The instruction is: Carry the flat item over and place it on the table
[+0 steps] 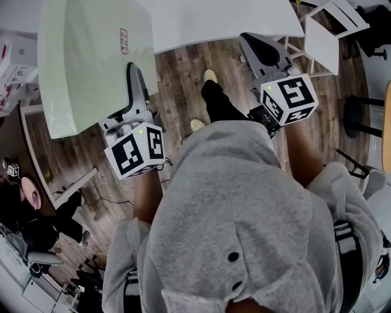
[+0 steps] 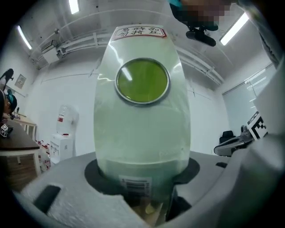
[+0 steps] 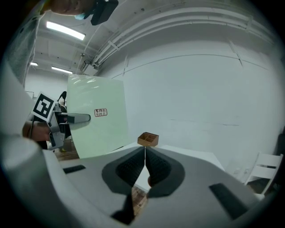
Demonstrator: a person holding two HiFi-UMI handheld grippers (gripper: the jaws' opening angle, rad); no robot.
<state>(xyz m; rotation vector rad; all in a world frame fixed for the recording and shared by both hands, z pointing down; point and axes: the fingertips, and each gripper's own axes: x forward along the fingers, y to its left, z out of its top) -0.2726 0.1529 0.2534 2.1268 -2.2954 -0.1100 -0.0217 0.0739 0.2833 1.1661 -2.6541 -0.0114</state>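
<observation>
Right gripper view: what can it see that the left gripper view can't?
Only the right gripper view shows the wooden box sitting on the white table. Only the left gripper view shows the green circle on the sheet, the barcode near its bottom edge, and a water dispenser by the wall. Both views show the pale green sheet with its small label, and the left gripper shut on it.

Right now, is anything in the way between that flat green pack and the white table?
Nothing visible stands between the green pack and the table. A small wooden box sits on the table, with bare top beside it.
</observation>
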